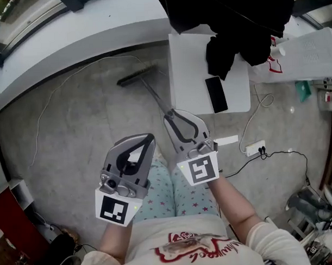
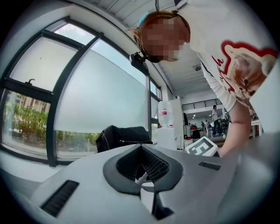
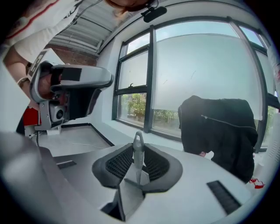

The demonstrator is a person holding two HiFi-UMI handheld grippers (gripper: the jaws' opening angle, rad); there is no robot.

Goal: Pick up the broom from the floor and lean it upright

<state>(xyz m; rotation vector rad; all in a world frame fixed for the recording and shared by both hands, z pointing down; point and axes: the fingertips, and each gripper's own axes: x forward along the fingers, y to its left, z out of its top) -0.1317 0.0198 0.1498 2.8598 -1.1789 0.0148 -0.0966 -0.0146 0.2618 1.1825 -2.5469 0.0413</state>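
The broom lies with its dark head (image 1: 133, 77) low by the wall's foot, and its thin grey handle (image 1: 156, 99) slants up toward me. My right gripper (image 1: 172, 119) is shut on the handle's top end. In the right gripper view the handle's tip with its hanging loop (image 3: 138, 141) stands upright between the ribbed pads of that gripper (image 3: 138, 154). My left gripper (image 1: 149, 139) floats beside it to the left, apart from the broom. Its jaws meet at the tips with nothing held (image 2: 141, 151).
A white table (image 1: 189, 79) stands to the right of the broom, with a black phone (image 1: 216, 94) and a black jacket (image 1: 233, 23) on it. A power strip (image 1: 255, 148) and cables lie on the floor at right. A thin white cable (image 1: 45, 106) loops at left.
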